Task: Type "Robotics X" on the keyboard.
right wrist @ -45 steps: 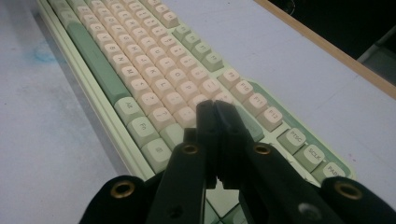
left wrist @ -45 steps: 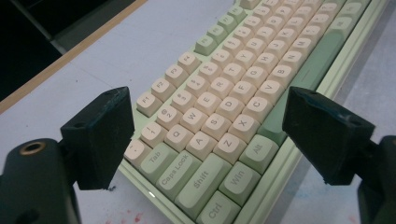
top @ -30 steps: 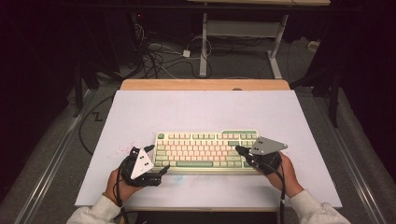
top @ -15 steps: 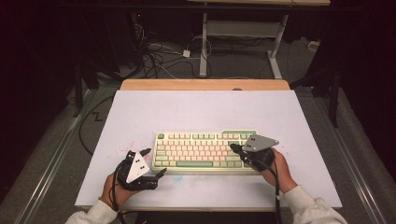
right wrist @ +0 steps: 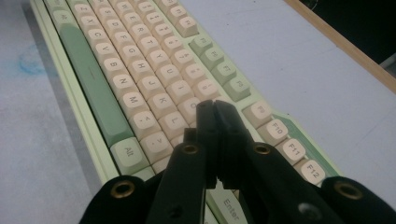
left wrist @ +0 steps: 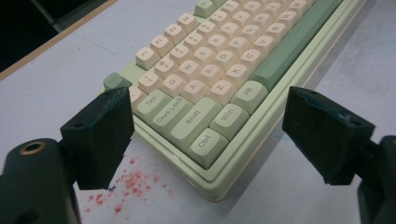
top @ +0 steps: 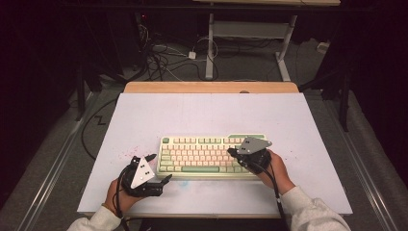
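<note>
A cream and green keyboard (top: 207,156) lies across the near middle of the white table top (top: 202,115). My left gripper (top: 159,169) sits just off the keyboard's near left corner (left wrist: 205,140), jaws wide apart with nothing between them, and its black pads (left wrist: 100,135) frame the Ctrl and Shift keys. My right gripper (top: 232,153) hovers over the right part of the keyboard (right wrist: 140,88). Its jaws are pressed together, and the tips (right wrist: 210,108) point at the keys near L and P. Whether they touch a key I cannot tell.
Red specks (left wrist: 126,182) stain the table beside the keyboard's left corner. A wooden strip (top: 211,87) borders the far edge of the table. Cables (top: 163,57) and a desk frame (top: 250,33) stand on the dark floor beyond.
My right gripper has slid left from the keyboard's right edge to over its keys. The left gripper has held its place.
</note>
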Demonstrator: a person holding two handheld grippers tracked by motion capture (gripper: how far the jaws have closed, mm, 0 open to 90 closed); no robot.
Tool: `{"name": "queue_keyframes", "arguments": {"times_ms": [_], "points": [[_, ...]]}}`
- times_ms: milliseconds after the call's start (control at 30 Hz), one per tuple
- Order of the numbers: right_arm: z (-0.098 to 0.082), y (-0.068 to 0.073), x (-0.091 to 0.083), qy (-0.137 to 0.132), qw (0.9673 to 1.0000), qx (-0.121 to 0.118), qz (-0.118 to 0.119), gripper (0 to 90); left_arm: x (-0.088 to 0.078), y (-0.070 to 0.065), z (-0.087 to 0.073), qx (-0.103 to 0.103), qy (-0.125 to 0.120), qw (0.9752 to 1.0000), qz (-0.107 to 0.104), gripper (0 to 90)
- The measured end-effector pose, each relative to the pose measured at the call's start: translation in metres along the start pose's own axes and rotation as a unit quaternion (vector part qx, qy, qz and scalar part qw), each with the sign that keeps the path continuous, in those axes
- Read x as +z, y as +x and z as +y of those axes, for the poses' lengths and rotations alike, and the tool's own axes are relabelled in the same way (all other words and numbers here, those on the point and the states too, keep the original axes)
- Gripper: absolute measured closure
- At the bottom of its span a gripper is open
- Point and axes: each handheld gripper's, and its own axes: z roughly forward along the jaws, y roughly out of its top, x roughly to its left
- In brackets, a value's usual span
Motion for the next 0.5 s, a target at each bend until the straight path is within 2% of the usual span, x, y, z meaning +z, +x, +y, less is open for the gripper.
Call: {"name": "queue_keyframes", "arguments": {"times_ms": [500], "points": [[0.017,0.007,0.029,0.020,0.9996,-0.011,0.019,89.8,0.002,0.000,0.000,0.004,0.008,0.9999,-0.006,16.1]]}}
